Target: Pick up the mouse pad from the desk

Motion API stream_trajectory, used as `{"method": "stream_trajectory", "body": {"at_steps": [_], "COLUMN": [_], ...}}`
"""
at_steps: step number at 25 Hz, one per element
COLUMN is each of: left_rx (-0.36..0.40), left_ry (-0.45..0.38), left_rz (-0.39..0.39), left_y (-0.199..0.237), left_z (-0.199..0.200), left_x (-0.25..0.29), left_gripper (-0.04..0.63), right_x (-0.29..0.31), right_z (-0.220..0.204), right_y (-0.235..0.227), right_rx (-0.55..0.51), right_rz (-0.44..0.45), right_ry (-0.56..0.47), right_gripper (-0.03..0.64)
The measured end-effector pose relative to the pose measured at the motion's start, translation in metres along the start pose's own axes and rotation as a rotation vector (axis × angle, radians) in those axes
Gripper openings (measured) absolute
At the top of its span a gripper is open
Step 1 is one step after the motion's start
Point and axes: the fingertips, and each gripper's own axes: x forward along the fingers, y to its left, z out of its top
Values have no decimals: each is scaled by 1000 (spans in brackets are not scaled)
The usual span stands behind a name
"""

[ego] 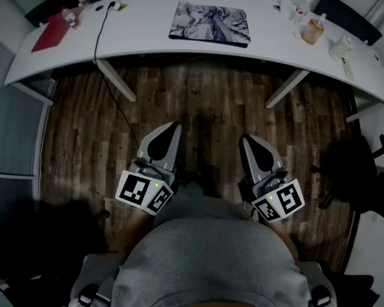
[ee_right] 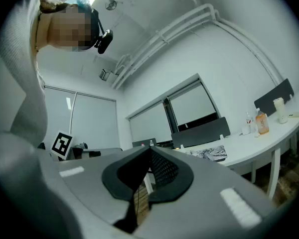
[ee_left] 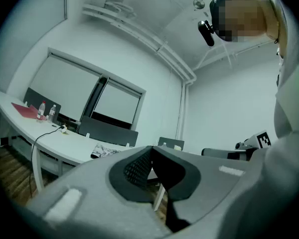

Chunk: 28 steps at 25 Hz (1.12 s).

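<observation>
The mouse pad (ego: pixel 210 23), rectangular with a grey and white marbled print, lies flat near the middle of the long white desk (ego: pixel 147 40). It shows small in the left gripper view (ee_left: pixel 105 152) and in the right gripper view (ee_right: pixel 208 153). My left gripper (ego: pixel 171 131) and right gripper (ego: pixel 248 141) are held close to my body over the wooden floor, well short of the desk. Both are shut with nothing between their jaws and point toward the desk.
A red folder (ego: pixel 51 32), small bottles (ego: pixel 69 16) and a black cable (ego: pixel 100 37) sit on the desk's left part. An orange bottle (ego: pixel 312 31) and a white cup (ego: pixel 340 47) stand at its right. Desk legs (ego: pixel 285 89) reach the wooden floor. A dark chair (ego: pixel 355 162) stands at right.
</observation>
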Motion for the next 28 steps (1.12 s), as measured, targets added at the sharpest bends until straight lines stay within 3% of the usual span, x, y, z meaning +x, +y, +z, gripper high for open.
{"method": "stream_trajectory", "body": {"at_steps": [28], "left_rx": [-20], "left_ry": [18], "left_rz": [-1], "left_y": [21], "left_z": [-4], "left_x": [3], "left_gripper": [-2], "right_x": [11], "right_z": [-6], "right_y": [-4], "right_rx": [51], "right_rz": [-22], "right_ry": [-18], "right_gripper": [2]}}
